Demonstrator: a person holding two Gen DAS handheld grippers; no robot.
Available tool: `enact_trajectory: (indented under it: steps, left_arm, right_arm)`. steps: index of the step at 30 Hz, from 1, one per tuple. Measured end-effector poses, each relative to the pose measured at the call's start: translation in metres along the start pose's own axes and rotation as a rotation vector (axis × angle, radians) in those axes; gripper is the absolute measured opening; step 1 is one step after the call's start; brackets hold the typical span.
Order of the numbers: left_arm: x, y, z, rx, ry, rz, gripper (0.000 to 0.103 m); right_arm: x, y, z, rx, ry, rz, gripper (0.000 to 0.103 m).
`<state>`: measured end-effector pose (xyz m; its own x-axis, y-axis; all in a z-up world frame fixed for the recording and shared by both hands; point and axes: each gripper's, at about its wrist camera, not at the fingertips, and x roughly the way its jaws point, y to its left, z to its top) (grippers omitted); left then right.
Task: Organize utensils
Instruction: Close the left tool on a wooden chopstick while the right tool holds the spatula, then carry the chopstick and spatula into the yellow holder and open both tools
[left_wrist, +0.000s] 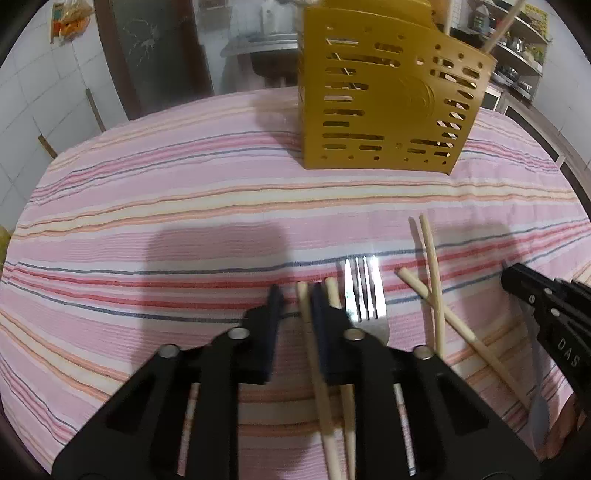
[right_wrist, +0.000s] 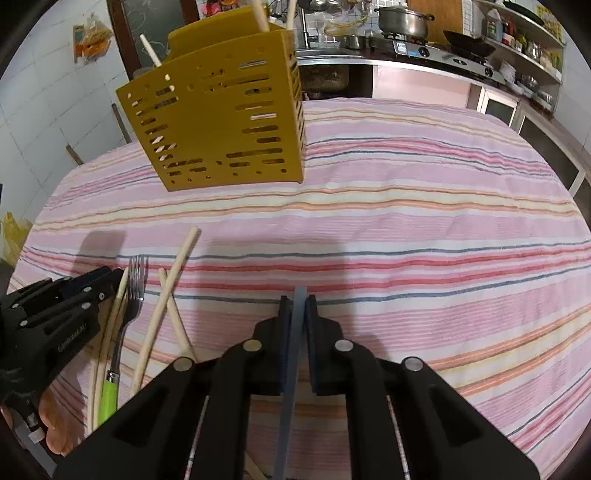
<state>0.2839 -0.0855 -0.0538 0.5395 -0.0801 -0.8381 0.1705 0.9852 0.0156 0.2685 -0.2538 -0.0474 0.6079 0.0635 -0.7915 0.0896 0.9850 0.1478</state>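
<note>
A yellow slotted utensil holder (left_wrist: 388, 96) stands at the far side of the striped table; it also shows in the right wrist view (right_wrist: 221, 118), with chopsticks standing in it. My left gripper (left_wrist: 295, 295) is open, low over the cloth, with one wooden chopstick (left_wrist: 314, 354) between its fingers. A second chopstick (left_wrist: 334, 291) and a steel fork (left_wrist: 364, 291) with a green handle (right_wrist: 109, 395) lie just right of it. Two crossed chopsticks (left_wrist: 436, 295) lie further right. My right gripper (right_wrist: 299, 299) is shut on a flat blue-grey utensil handle (right_wrist: 291, 354).
The table wears a pink striped cloth (right_wrist: 406, 229). A kitchen counter with a stove and a steel pot (right_wrist: 402, 20) is behind the table, shelves (right_wrist: 528, 40) at the right, a tiled wall (left_wrist: 44, 110) at the left.
</note>
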Motion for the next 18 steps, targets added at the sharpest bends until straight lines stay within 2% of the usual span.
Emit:
enact_trajectory:
  steps: [4, 9, 18]
  left_arm:
    - [-0.005, 0.007, 0.001, -0.029, -0.014, -0.024, 0.006]
    - [-0.03, 0.012, -0.004, -0.038, -0.099, -0.016, 0.005]
    - [-0.109, 0.014, -0.017, -0.018, -0.365, 0.022, 0.005]
  right_arm:
    - [-0.009, -0.004, -0.001, 0.021, -0.02, 0.009, 0.007]
    - [-0.029, -0.006, 0.0, 0.038, -0.085, 0.033, 0.007]
    - [-0.082, -0.002, -0.001, 0.04, -0.292, 0.07, 0.007]
